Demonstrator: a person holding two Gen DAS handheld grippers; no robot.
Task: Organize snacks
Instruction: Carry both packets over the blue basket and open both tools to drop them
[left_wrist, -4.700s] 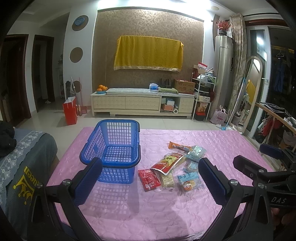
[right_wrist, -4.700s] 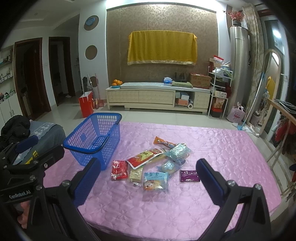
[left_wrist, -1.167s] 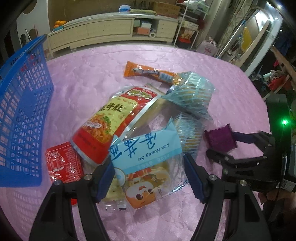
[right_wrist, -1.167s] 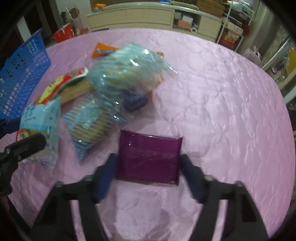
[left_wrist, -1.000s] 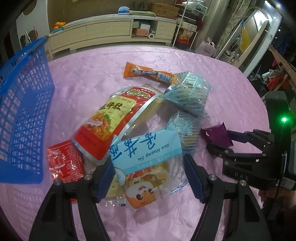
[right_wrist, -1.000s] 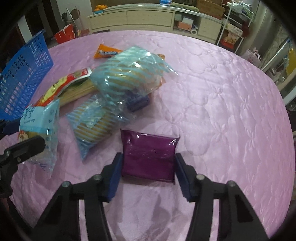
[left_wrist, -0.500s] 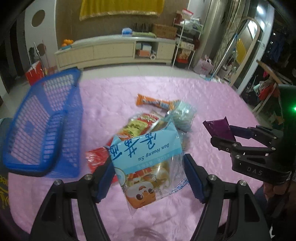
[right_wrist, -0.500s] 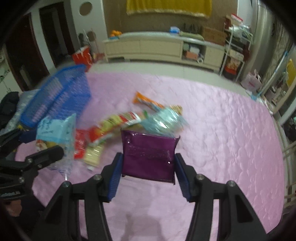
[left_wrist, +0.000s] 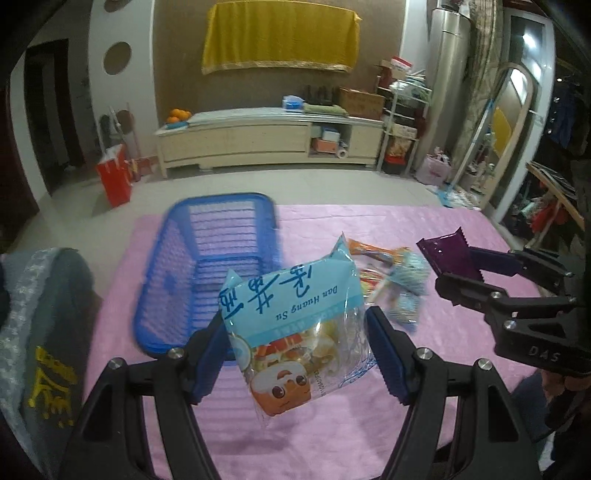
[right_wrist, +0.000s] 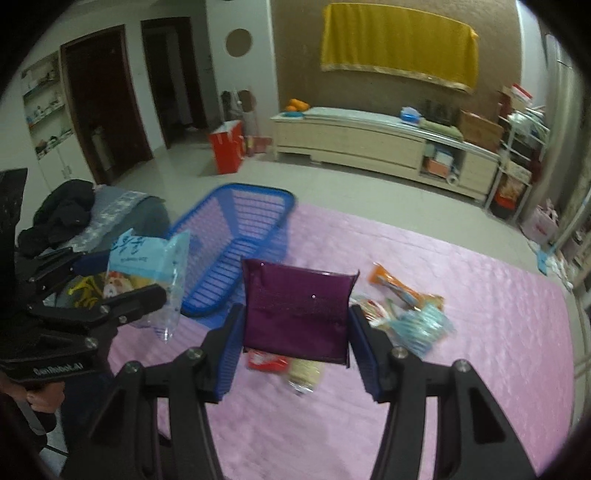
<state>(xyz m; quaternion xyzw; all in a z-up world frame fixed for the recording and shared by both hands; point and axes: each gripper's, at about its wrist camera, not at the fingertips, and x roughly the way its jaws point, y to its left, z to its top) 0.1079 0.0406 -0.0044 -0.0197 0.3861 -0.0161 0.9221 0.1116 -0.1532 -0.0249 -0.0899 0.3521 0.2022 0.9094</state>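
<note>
My left gripper (left_wrist: 295, 343) is shut on a light blue snack bag (left_wrist: 295, 325) with a cartoon face, held in the air just right of the blue basket (left_wrist: 207, 273). My right gripper (right_wrist: 293, 332) is shut on a purple packet (right_wrist: 295, 310), also lifted above the table. The basket (right_wrist: 240, 236) is empty and lies ahead and left of the purple packet. The left gripper with its bag (right_wrist: 147, 266) shows at the left of the right wrist view. The right gripper with the packet (left_wrist: 447, 254) shows at the right of the left wrist view.
Several snacks remain on the pink tablecloth (right_wrist: 480, 332): an orange stick pack (right_wrist: 395, 284), a pale blue striped bag (right_wrist: 421, 325), a red packet (right_wrist: 266, 360), a beige cracker pack (right_wrist: 306, 373). A grey cloth-covered seat (left_wrist: 37, 332) stands at the table's left edge.
Both grippers have risen and swung left toward the basket, each carrying its snack. The basket now sits nearer the centre of both views.
</note>
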